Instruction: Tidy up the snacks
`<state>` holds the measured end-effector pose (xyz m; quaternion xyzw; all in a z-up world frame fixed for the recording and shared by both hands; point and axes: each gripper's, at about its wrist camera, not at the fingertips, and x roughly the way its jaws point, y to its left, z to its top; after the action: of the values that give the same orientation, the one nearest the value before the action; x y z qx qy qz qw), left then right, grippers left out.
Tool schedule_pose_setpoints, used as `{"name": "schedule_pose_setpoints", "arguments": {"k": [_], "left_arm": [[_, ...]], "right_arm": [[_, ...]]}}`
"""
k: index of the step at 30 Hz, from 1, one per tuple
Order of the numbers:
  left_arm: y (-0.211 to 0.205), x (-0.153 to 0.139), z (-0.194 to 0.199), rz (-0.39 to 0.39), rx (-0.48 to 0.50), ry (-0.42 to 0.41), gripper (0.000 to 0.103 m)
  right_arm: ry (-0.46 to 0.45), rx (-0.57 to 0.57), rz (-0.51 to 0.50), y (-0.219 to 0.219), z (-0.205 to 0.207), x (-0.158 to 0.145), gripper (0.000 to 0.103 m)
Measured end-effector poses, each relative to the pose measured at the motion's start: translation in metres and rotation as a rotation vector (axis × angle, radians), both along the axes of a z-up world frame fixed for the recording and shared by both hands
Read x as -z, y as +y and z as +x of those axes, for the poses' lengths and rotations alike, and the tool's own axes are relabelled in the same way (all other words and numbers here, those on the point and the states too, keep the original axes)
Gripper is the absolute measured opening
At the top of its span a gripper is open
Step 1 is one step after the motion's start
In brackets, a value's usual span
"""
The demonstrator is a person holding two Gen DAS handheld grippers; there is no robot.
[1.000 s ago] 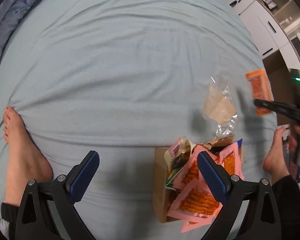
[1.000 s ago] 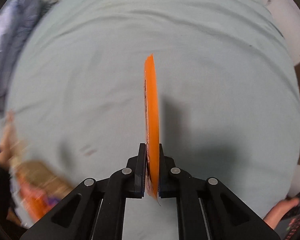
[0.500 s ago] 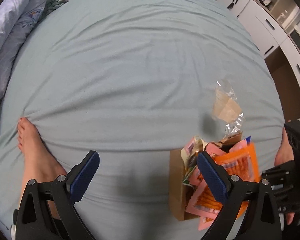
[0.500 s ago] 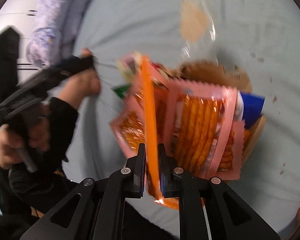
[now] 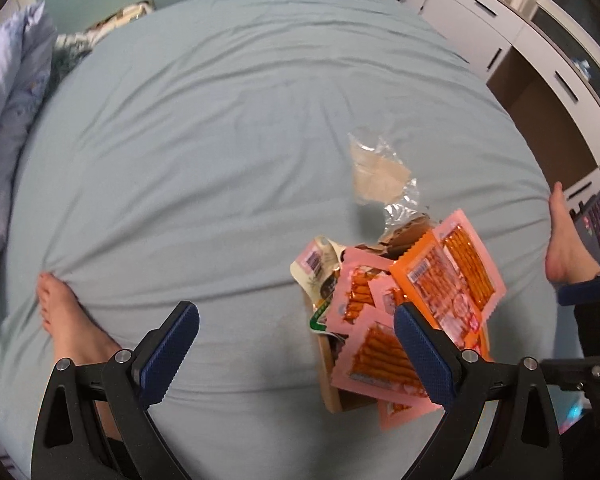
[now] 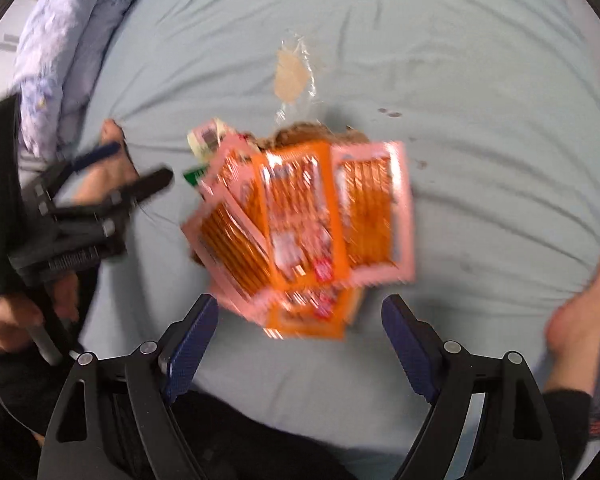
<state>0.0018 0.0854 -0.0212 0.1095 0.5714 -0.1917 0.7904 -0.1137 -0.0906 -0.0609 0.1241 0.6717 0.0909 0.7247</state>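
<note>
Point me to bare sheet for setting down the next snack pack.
Free: the wide stretch of bed sheet between the pillow and the clear wrapper, and the patch between the left foot and the cardboard box. Crowded: the box, overflowing with snack packs.

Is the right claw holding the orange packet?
No, the right claw is wide open and the orange packet lies on the pile in the box.

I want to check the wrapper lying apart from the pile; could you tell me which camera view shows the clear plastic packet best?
The left wrist view: the clear plastic packet is sharp there, lying on the sheet beyond the box. The right wrist view shows it smaller and slightly blurred.
</note>
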Motion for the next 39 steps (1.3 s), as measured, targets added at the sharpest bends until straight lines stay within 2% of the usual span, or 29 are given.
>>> {"name": "schedule_pose_setpoints", "arguments": {"k": [4,7,9,11,14,17,21,25,30,35,39], "left_arm": [[-0.004,-0.014,-0.006,0.047,0.008,-0.077,0.1],[-0.005,-0.017,-0.007,0.087,-0.004,-0.106,0.1],[-0.006,-0.019,-0.009,0.097,-0.004,-0.118,0.1],[-0.009,-0.02,-0.014,0.113,0.011,-0.137,0.1],[-0.015,-0.021,-0.019,0.148,0.037,-0.16,0.1],[-0.018,-0.024,-0.025,0.198,0.031,-0.19,0.1],[-0.022,-0.024,-0.031,0.186,0.054,-0.215,0.1],[-0.026,-0.025,-0.037,0.184,0.069,-0.247,0.1],[-0.017,-0.024,-0.032,0.135,0.02,-0.223,0.1],[-0.009,-0.021,-0.025,0.113,0.013,-0.231,0.1],[-0.008,-0.018,-0.022,0.158,-0.013,-0.243,0.1]], "right_arm": [[-0.007,-0.05,-0.112,-0.009,-0.026,-0.027,0.083],[-0.056,-0.114,-0.296,-0.007,-0.031,-0.035,0.083],[-0.095,-0.092,-0.355,-0.008,-0.029,-0.039,0.083],[-0.122,-0.043,-0.346,-0.012,-0.026,-0.038,0.083],[-0.133,-0.027,-0.33,-0.017,-0.027,-0.039,0.083],[-0.16,-0.06,-0.32,-0.012,-0.025,-0.038,0.083],[-0.132,-0.154,-0.246,-0.001,-0.03,-0.041,0.083],[-0.142,-0.18,-0.256,0.009,-0.033,-0.045,0.083],[-0.179,-0.109,-0.328,0.002,-0.027,-0.039,0.083],[-0.261,0.032,-0.425,-0.014,-0.03,-0.028,0.083],[-0.304,0.112,-0.433,-0.026,-0.038,-0.027,0.083]]}}
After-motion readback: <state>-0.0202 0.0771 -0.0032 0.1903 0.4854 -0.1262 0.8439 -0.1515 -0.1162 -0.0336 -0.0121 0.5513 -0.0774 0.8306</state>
